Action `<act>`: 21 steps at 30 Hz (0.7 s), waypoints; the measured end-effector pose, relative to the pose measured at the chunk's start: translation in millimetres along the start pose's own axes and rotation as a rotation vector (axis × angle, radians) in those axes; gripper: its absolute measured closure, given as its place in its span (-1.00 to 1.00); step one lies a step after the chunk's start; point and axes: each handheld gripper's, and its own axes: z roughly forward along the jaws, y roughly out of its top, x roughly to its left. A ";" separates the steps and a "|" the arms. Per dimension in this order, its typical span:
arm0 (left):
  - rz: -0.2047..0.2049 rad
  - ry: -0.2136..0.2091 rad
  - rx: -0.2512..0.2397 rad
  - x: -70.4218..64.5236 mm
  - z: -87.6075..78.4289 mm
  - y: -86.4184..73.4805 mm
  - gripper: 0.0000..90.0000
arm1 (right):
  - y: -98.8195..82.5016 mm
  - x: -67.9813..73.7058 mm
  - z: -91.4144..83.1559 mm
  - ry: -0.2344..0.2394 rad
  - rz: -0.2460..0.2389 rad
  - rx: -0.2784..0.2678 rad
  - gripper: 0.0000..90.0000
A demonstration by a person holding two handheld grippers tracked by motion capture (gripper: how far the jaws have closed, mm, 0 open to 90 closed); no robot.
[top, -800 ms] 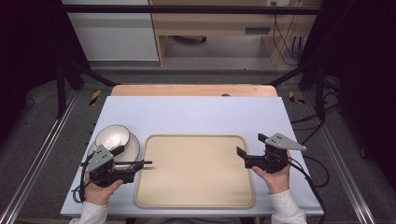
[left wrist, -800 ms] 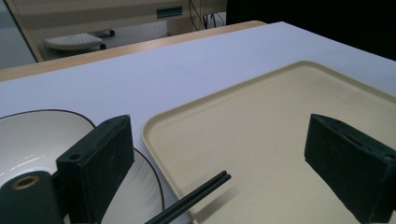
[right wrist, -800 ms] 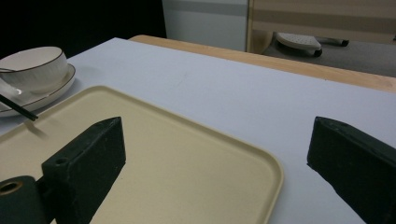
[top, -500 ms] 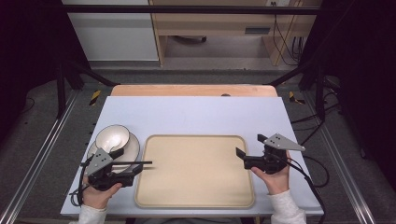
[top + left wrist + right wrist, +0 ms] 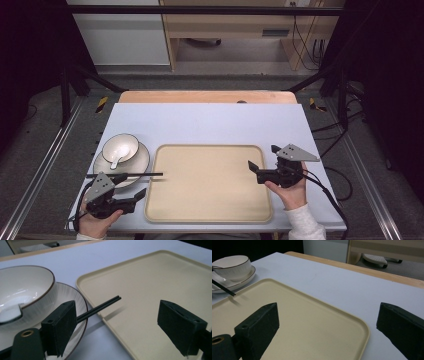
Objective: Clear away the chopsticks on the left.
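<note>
Chopsticks (image 5: 125, 175) lie across the plate's (image 5: 140, 161) rim, tips over the tray (image 5: 210, 210) edge on the tabletop (image 5: 210, 125), apparently already set down, while the left tool (image 5: 131, 199) and right tool (image 5: 256, 169) both gape wide and empty, so bowl (image 5: 120, 148) likely comes next.

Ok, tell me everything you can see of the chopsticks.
The chopsticks are a thin black pair lying side by side, level. They rest across the near rim of the plate, tips jutting over the left edge of the tan tray. The left gripper sits just behind them, jaws open, not touching.
</note>
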 end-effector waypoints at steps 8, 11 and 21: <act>-0.021 0.051 0.036 19.5 -7.1 -13.6 -0.41 | -0.1 1.7 1.8 0.005 -0.003 0.009 -0.90; -0.031 0.084 0.040 28.5 -6.7 -15.6 -0.32 | 0.4 1.6 1.8 0.009 0.000 0.006 -0.90; 0.016 0.150 0.091 46.3 1.5 -16.4 0.00 | 0.7 2.3 2.4 0.011 0.000 0.013 -0.90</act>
